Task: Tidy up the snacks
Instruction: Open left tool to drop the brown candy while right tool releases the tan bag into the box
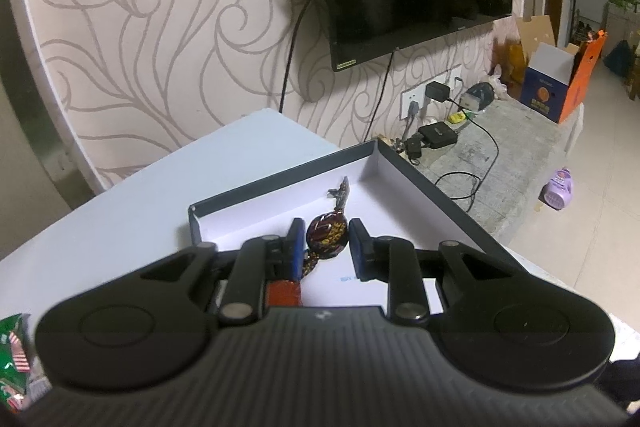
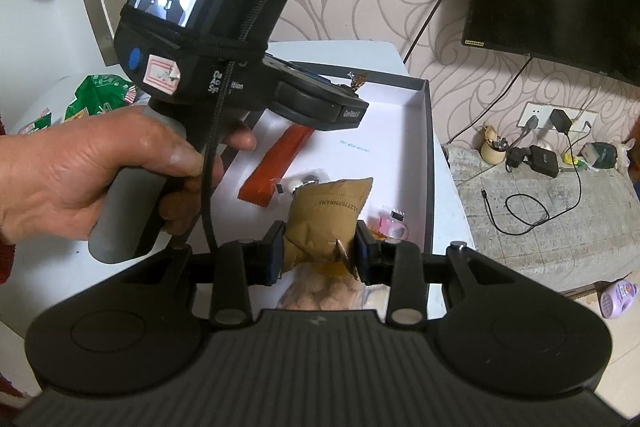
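**Desk:** How far along?

**Me:** Partway — my left gripper (image 1: 324, 243) stands released around the brown wrapped candy (image 1: 326, 235) in the box lid (image 1: 424, 183). My right gripper (image 2: 318, 249) clamps the tan snack packet (image 2: 324, 215) above it. Green bags (image 2: 100, 99) wait outside.

**Desk:** Labels?

**Me:** Unreadable.

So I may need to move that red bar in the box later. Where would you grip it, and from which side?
Probably across the middle of the red bar, from above, jaws over its narrow width. It lies flat on the floor of the box, long and slim, slanting. Its far end sits under the left gripper and its near end touches other snacks, so the middle is freest.
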A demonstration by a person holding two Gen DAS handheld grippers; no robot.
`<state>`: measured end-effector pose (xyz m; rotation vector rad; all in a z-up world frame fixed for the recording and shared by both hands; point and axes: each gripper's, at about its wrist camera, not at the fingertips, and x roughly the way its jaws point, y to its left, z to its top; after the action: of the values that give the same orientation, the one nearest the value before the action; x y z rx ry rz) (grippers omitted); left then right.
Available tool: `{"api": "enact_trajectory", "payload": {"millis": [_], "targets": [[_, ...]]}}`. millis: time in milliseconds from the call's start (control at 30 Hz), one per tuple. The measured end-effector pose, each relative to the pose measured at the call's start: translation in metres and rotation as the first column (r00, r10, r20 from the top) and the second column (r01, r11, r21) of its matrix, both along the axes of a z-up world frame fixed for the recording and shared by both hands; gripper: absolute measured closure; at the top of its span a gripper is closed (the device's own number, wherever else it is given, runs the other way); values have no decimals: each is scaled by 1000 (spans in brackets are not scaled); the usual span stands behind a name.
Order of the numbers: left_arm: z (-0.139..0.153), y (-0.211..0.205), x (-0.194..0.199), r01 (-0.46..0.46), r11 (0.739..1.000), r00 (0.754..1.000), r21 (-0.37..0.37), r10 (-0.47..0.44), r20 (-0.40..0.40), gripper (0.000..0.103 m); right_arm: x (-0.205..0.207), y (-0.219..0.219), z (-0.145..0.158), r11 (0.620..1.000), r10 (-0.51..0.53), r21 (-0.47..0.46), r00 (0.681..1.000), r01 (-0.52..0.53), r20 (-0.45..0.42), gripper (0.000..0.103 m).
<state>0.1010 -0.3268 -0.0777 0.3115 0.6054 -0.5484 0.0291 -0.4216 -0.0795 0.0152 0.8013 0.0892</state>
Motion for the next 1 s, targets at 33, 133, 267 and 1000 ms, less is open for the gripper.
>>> {"api": "enact_trajectory", "payload": {"millis": [33, 133, 267, 1000], "targets": [[1, 0, 0, -1, 1000, 1000, 4, 1, 8, 56, 0, 0, 0, 1000, 1, 0, 1000, -1, 1, 63], [5, 3, -5, 6, 1000, 999, -14, -5, 38, 25, 0, 1, 1, 1000, 3, 2, 1000, -3, 7, 63], [9, 2, -7, 19, 1000, 999, -12, -18, 45, 25, -3, 2, 2, 1000, 11, 4, 1000, -11, 13, 63], [24, 45, -39, -6, 997, 999, -81, 10, 49, 25, 6, -17, 7, 998, -66, 6, 997, 65, 48, 61]]}}
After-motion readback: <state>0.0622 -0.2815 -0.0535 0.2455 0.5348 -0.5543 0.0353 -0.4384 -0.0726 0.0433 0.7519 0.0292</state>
